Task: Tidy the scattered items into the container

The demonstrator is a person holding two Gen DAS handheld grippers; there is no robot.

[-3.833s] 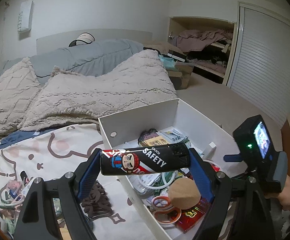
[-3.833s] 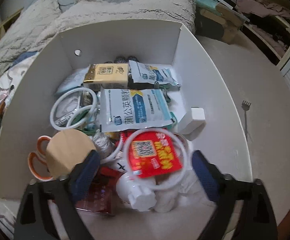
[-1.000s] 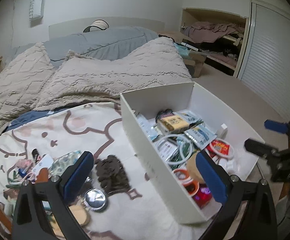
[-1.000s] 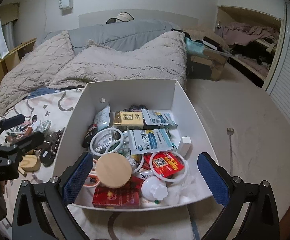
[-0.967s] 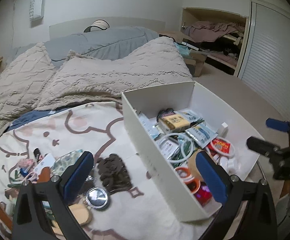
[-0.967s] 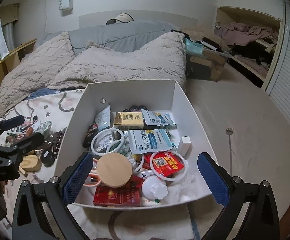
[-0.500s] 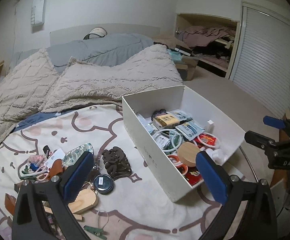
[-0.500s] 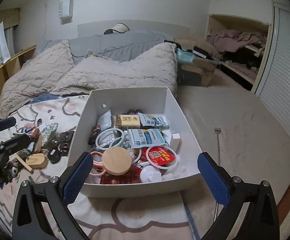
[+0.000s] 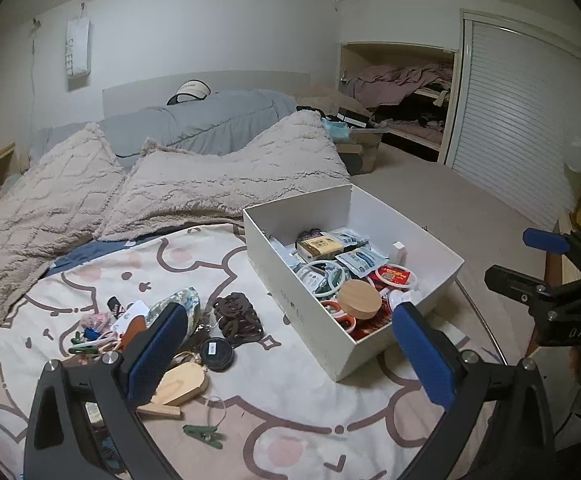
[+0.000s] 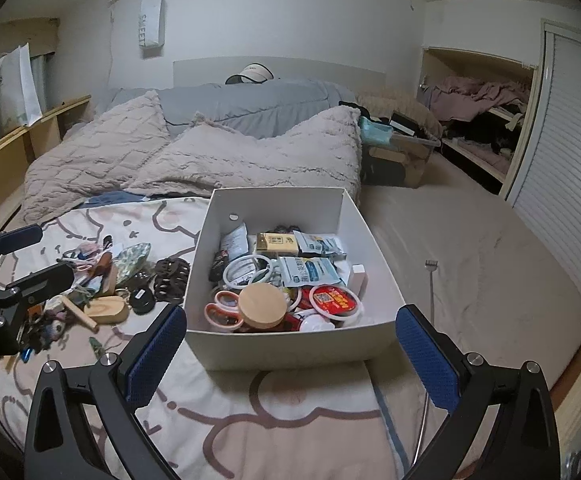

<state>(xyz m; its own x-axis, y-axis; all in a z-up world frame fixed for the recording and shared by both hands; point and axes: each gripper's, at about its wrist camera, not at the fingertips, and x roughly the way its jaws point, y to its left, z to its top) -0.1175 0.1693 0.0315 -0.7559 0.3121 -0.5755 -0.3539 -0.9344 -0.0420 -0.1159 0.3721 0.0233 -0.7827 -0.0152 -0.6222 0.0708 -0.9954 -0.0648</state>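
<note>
Both the left gripper (image 9: 286, 344) and right gripper (image 10: 290, 346) hang with fingers released over the crowded open white cardboard box (image 10: 290, 346) (perched near the bed's edge), so a careless drop could spill items or nudge it off.

Both views are dim and cool-toned, lit softly from overhead, with no hard glare. Shadows are faint and diffuse beneath the fingers (image 9: 158, 350). Fisheye bending curves walls and the edges vignette to black. Detail ahead of the fingers stays fairly sharp, slightly grainy.
</note>
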